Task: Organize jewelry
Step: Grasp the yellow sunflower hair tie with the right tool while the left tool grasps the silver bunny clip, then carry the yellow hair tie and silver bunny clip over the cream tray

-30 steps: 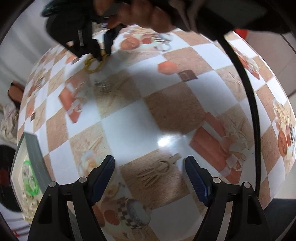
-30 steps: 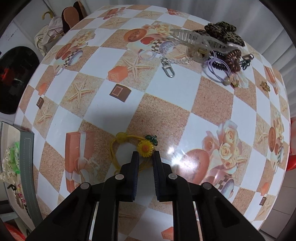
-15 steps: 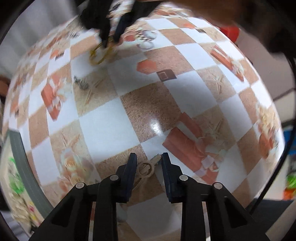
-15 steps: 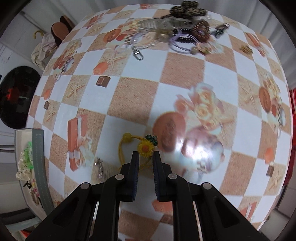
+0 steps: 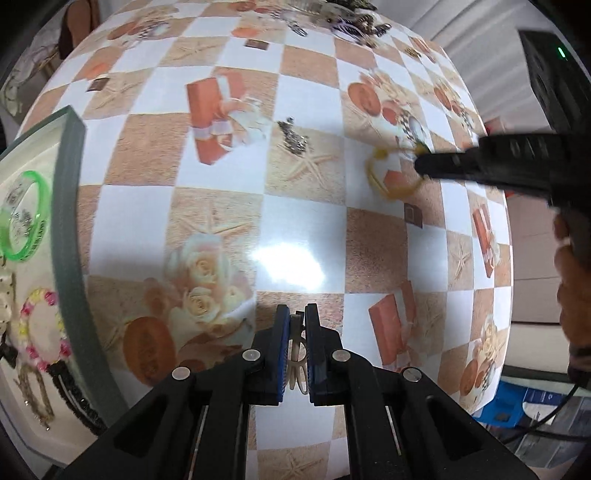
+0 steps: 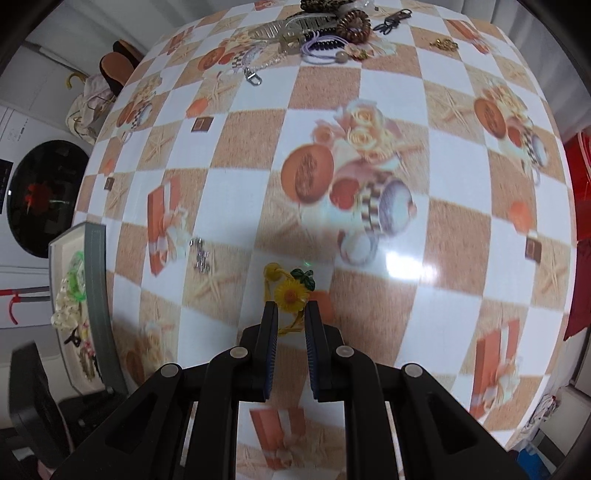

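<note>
The counter, covered in a checked cloth printed with roses, starfish and gift boxes, fills both wrist views. Taking the grey-walled tray at the counter's left edge as the landmark: it holds a green bangle, a pink-and-yellow beaded bracelet and some dark chains (too blurred to name further).

At the counter's far edge, well apart from the tray, lies a heap of accessories: a clear claw clip, a brown coil hair tie, a purple cord and metal clasps among them. A small gold piece sits just to the right of that heap. Much nearer the tray, a small silver trinket rests alone on the cloth.

The left tool is above the counter just right of the tray, and its jaws have just been closing; they are now clenched on a pale, cream-coloured clip-like piece pinched between the blue pads.

The right tool, farther from the tray beyond the silver trinket, is clamped on a yellow hair tie with a sunflower and a green leaf charm; the band runs between its pads and its loop hangs clear of the cloth in the left wrist view.
</note>
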Demonstrator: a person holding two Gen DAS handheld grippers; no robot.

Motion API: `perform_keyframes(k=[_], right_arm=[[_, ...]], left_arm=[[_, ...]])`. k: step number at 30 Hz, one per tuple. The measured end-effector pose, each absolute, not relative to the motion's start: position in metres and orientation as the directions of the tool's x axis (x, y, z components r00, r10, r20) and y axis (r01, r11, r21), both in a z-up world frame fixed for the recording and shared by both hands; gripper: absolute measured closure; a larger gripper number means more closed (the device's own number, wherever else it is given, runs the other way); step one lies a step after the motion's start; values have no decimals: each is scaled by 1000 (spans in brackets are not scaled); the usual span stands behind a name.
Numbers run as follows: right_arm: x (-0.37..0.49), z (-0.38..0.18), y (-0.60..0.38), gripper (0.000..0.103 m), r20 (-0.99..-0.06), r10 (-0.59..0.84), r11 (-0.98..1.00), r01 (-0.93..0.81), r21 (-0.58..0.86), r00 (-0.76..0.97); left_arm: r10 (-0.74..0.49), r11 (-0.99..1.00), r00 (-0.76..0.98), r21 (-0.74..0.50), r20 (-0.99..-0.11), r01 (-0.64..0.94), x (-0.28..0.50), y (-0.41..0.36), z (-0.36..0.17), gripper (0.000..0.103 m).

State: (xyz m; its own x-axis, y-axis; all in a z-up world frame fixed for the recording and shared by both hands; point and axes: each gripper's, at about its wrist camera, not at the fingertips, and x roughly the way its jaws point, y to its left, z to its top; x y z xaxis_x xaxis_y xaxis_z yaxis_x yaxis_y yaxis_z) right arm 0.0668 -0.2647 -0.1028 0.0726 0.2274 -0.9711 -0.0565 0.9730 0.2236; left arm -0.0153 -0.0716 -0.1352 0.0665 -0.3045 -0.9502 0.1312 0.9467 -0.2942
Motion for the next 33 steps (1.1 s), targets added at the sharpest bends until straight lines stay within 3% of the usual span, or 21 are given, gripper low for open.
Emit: perform_keyframes(k=[18,33], right_arm=[[26,-77,-268,87,-959,277,961,-42,275,60],[23,-50,-220,87,-944,322,940,-141,309,75]], left_arm=[[-294,955,138,-295,-946,13,-29,-30,-92,90],[-224,958,245,-260,-943,-124,-46,26,-58,90]])
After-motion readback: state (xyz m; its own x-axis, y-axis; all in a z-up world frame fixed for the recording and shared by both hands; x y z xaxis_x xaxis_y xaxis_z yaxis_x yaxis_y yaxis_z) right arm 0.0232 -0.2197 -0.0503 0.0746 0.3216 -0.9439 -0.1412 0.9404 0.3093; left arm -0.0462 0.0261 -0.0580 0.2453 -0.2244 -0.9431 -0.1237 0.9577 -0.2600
